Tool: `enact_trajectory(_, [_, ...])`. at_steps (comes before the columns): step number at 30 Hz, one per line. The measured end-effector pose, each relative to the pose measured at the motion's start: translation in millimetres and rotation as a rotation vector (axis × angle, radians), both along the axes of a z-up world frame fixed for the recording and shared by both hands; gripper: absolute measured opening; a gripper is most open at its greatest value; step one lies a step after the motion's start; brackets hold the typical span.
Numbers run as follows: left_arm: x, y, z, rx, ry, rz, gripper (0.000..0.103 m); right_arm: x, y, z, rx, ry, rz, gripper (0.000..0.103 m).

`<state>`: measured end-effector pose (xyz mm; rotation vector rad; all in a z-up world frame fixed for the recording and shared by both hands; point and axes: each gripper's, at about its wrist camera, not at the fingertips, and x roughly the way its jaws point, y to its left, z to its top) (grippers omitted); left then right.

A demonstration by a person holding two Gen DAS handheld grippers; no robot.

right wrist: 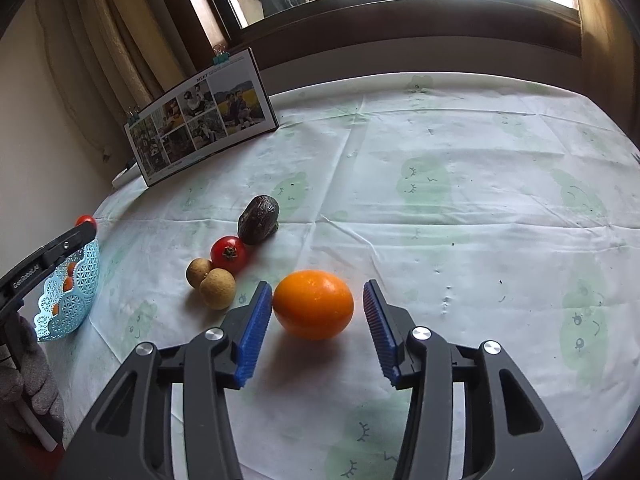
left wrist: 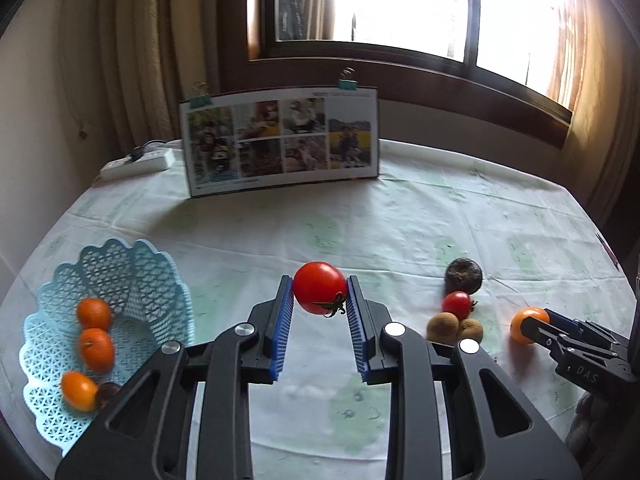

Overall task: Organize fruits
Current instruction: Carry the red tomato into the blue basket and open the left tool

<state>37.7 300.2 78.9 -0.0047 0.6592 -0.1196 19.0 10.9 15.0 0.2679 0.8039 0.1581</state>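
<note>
My left gripper is shut on a red tomato, held above the tablecloth with its green stem toward the camera. To its left stands a light blue lattice basket with three small oranges and a dark fruit inside. My right gripper stands open around an orange that rests on the cloth; the left pad is at its skin, the right pad is apart. Left of that lie a small tomato, a dark wrinkled fruit and two brown round fruits.
A photo board with binder clips stands upright at the back of the table. A white power strip lies at the back left. Curtains and a window are behind. A gloved hand shows at the left edge.
</note>
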Motion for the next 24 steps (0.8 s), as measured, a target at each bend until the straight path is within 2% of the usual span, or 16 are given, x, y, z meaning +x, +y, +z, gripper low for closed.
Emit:
enact_trajectory(3, [-6.9,15.4,1.3,-0.013,-0.006,0.03,0.027,0.8,1.0,-0.4,-0.003,0.001,0.007,0.047])
enact_trajectory(5, [-12.1,25.2,1.9,-0.013,-0.012,0.054,0.027,0.4,2.3,-0.2,-0.002,-0.003,0.021,0.042])
enact_trajectory(24, [-37.5,148.4,6.4,-0.032,-0.054,0.322,0.027,-8.0,6.4,11.0,0.002,-0.04,0.014,0.041])
